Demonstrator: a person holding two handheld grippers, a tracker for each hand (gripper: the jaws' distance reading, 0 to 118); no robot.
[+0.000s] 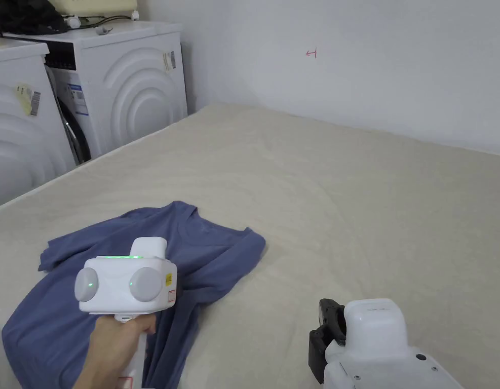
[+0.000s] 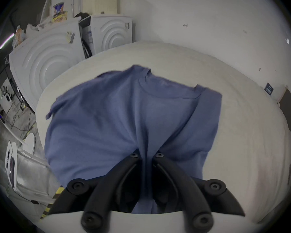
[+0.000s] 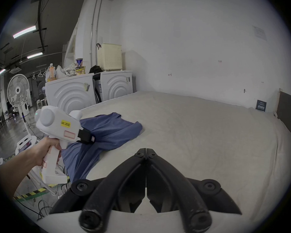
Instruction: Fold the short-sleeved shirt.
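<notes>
Two washers [image 1: 117, 91] stand at the left edge of the bed [image 1: 345, 202]; their stickers are too small to read. My left gripper [image 2: 145, 156] pinches a ridge of the blue shirt [image 1: 157, 263], jaws closed on the cloth. The shirt lies rumpled on the bed's near left part, collar toward the wall [image 1: 370, 66]. A small red mark [image 1: 311, 53] shows on that wall. My right gripper [image 3: 146, 154] hangs over bare bed, jaws together, empty.
</notes>
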